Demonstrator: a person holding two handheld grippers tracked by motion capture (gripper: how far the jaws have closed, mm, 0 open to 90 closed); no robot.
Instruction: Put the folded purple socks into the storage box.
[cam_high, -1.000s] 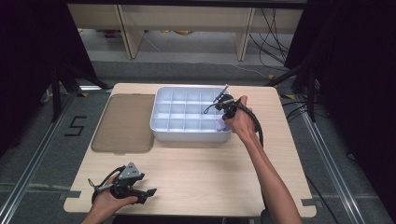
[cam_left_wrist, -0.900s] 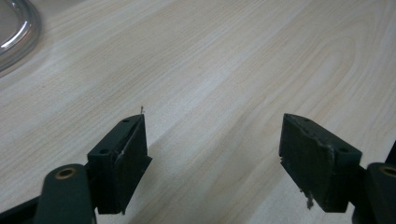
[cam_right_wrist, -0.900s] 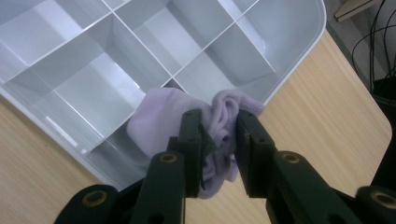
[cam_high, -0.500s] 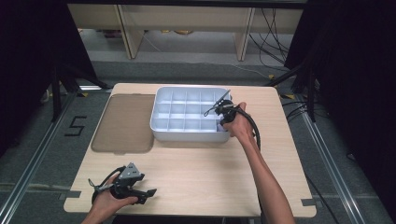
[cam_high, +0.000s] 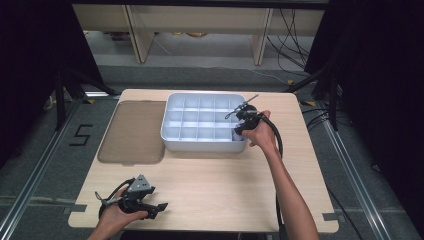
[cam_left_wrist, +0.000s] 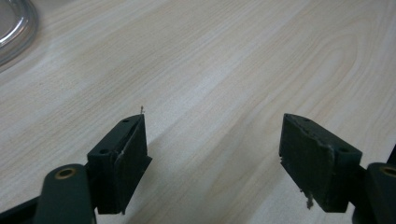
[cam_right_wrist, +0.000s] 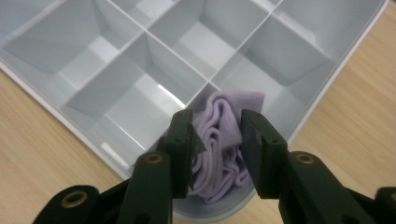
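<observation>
Lowering a lilac cloth (cam_right_wrist: 223, 140) into the divided tray's (cam_high: 200, 146) corner cell, the right gripper's (cam_right_wrist: 217, 147) fingers have just been loosening around it; remaining cells stand empty, while the left gripper's (cam_left_wrist: 212, 158) fingers rest spread.

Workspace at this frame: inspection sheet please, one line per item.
Surface: pale wooden table, bare around the jobs' things.
Job's things: lilac cloth bunched in a corner compartment of the grey divided tray; the other compartments in view look empty.
Clutter: flat brown lid beside the tray.
Grippers: right gripper, jaws just been opening, cloth between them; left gripper open over bare wood, nothing between the jaws.
Cables: black cable loops from the right gripper; more on the floor behind.
Surroundings: dark curtains, shelving behind, a taped 5 on the floor.
</observation>
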